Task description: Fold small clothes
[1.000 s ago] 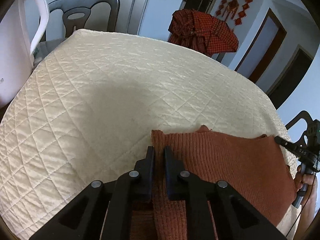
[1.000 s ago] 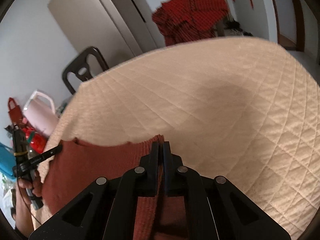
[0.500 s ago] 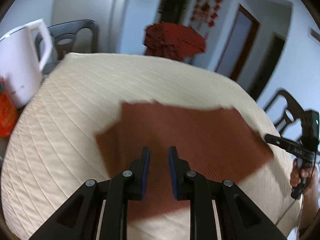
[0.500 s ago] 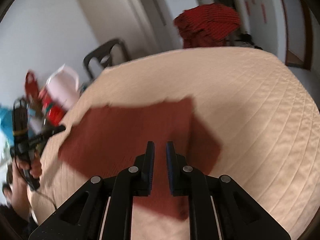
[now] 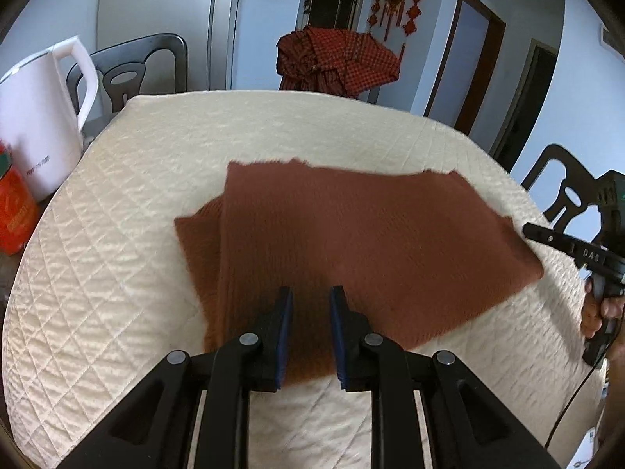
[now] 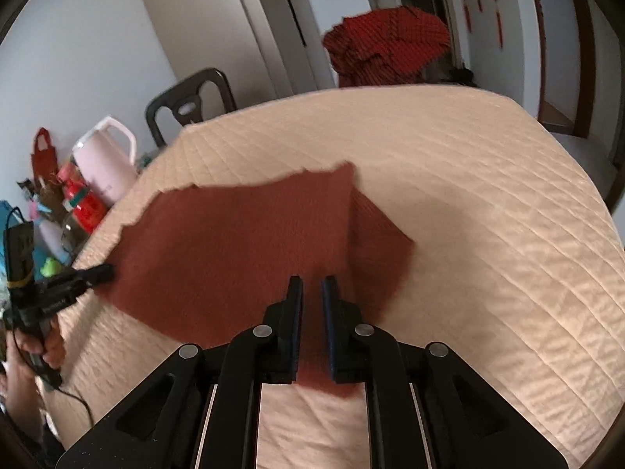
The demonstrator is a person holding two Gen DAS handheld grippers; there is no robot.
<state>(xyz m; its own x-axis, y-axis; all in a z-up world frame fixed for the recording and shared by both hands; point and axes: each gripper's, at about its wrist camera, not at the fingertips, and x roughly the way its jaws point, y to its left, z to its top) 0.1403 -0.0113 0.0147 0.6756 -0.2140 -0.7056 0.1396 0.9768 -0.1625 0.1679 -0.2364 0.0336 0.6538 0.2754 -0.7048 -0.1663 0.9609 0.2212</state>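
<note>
A rust-brown knitted garment (image 5: 351, 246) lies flat and folded on the cream quilted table (image 5: 117, 234); a lower layer sticks out at one side. It also shows in the right wrist view (image 6: 242, 250). My left gripper (image 5: 310, 299) is open and empty, raised above the garment's near edge. My right gripper (image 6: 311, 287) is open and empty, also above the near edge. Each gripper shows in the other's view, the right one (image 5: 566, 246) and the left one (image 6: 78, 277), at opposite sides of the garment.
A white kettle (image 5: 35, 117) and a red container (image 5: 15, 211) stand at the table's left. Dark chairs (image 5: 133, 66) stand around the table. A red checked cloth (image 5: 336, 62) hangs on a chair beyond the far edge.
Both grippers were shut on the garment's edge a second ago. They have let go, opened and pulled back and up. The garment now lies flat on the table.
</note>
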